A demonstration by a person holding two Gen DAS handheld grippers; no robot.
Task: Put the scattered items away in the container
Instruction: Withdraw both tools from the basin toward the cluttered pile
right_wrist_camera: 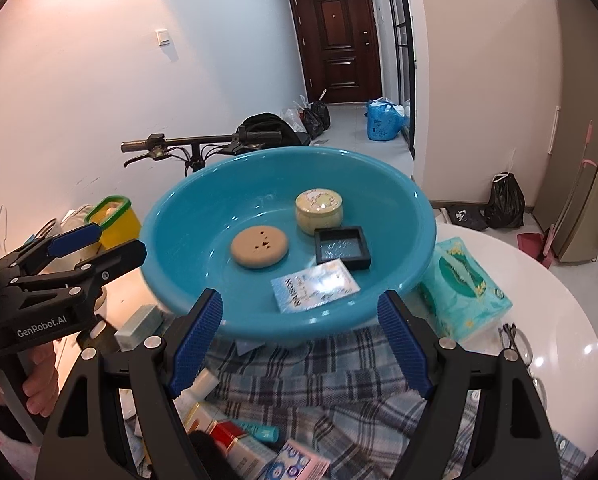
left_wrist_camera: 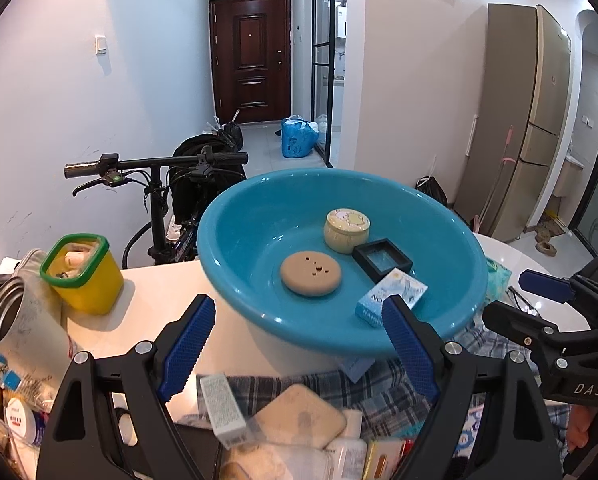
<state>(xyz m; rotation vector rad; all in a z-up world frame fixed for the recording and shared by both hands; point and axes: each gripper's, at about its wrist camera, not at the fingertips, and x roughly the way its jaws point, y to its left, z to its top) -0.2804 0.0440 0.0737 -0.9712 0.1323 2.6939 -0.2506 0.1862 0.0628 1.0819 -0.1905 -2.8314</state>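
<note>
A teal basin (left_wrist_camera: 235, 232) sits on the white worktop (left_wrist_camera: 155, 292), already holding a biscuit-coloured disc (left_wrist_camera: 310, 272), a round tin (left_wrist_camera: 346, 230), a black tray (left_wrist_camera: 382, 260) and a pale blue packet (left_wrist_camera: 391, 296). Both the left tongs (left_wrist_camera: 299, 344) and right tongs (right_wrist_camera: 299, 340) gape wide, holding nothing. Remaining clutter, including a tan compact (left_wrist_camera: 299, 416), lies just below the left tongs, nearer that hand.

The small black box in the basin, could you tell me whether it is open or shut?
Open: the black box lies lidless in the blue basin, its shiny bluish inside showing.
</note>
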